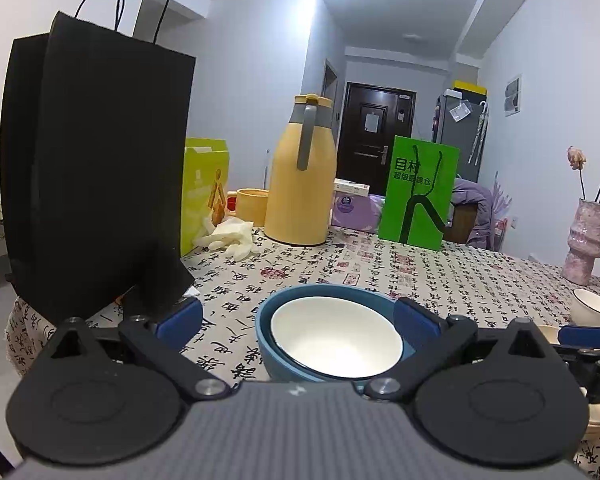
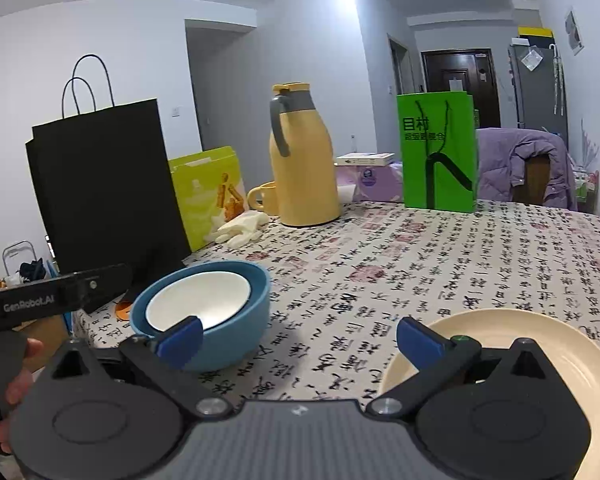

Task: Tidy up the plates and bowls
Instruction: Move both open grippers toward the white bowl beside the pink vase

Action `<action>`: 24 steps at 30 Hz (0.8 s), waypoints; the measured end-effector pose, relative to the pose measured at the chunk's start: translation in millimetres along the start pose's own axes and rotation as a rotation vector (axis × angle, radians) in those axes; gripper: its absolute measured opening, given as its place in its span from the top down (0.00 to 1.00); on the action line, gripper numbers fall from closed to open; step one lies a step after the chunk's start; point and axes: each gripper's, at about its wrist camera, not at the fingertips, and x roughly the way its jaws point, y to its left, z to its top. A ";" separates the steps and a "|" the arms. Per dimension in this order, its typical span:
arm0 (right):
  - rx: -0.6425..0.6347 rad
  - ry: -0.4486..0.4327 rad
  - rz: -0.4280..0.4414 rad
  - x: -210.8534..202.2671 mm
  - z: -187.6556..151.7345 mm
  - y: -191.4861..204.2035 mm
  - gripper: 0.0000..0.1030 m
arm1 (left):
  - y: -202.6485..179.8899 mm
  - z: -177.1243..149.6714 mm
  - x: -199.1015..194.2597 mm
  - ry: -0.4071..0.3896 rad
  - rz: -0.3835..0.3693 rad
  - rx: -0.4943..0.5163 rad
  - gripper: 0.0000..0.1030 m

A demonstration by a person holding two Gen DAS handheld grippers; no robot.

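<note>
Left gripper fingers spread, level around blue bowl, right gripper fingers spread, seemingly hovering.

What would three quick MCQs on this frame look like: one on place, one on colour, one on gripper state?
1. Where does the white ceramic bowl sit?
A. Nested inside the blue ceramic bowl
B. On the cream round plate
C. Beside the yellow thermos jug

2. What colour is the paper bag with printed characters standing behind the patterned tablecloth?
A. Red
B. Green
C. White

3. How does the left gripper stand?
A. Shut on the blue bowl
B. Shut on nothing
C. Open, with a finger on either side of the stacked bowls

Answers:
1 A: both views show the white bowl resting within the blue one.
2 B: the green paper bag is plainly green with dark lettering.
3 C: its blue pads are spread wide and grip nothing; the right gripper is open too, by the cream plate.
</note>
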 end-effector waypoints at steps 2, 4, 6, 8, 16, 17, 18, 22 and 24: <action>0.007 0.001 -0.007 -1.4 -1.2 -5.0 0.00 | -2.4 -0.3 -1.4 -0.006 -0.004 0.004 0.00; 0.016 0.000 -0.017 -3.6 -2.4 -11.0 0.00 | -5.1 -0.4 -2.0 -0.009 -0.008 0.005 0.00; 0.025 -0.003 -0.025 -6.4 -3.7 -17.8 0.00 | -8.2 -1.2 -2.8 -0.011 -0.013 0.007 0.00; 0.031 -0.007 -0.036 -10.1 -4.8 -23.6 0.00 | -12.1 -1.7 -2.3 -0.011 -0.018 0.009 0.00; 0.051 -0.021 -0.087 -25.3 -6.4 -53.7 0.00 | -33.3 -1.8 2.1 -0.018 -0.051 0.020 0.00; 0.053 -0.024 -0.094 -27.2 -6.0 -58.2 0.00 | -37.4 -1.5 2.7 -0.019 -0.056 0.024 0.00; 0.052 -0.026 -0.100 -28.9 -5.4 -62.6 0.00 | -40.7 -1.2 3.3 -0.020 -0.059 0.027 0.00; 0.046 -0.035 -0.120 -34.5 -2.7 -76.9 0.00 | -55.3 -2.4 5.8 -0.020 -0.072 0.041 0.00; 0.040 -0.038 -0.127 -36.7 -0.9 -83.9 0.00 | -61.9 -3.1 7.7 -0.017 -0.079 0.048 0.00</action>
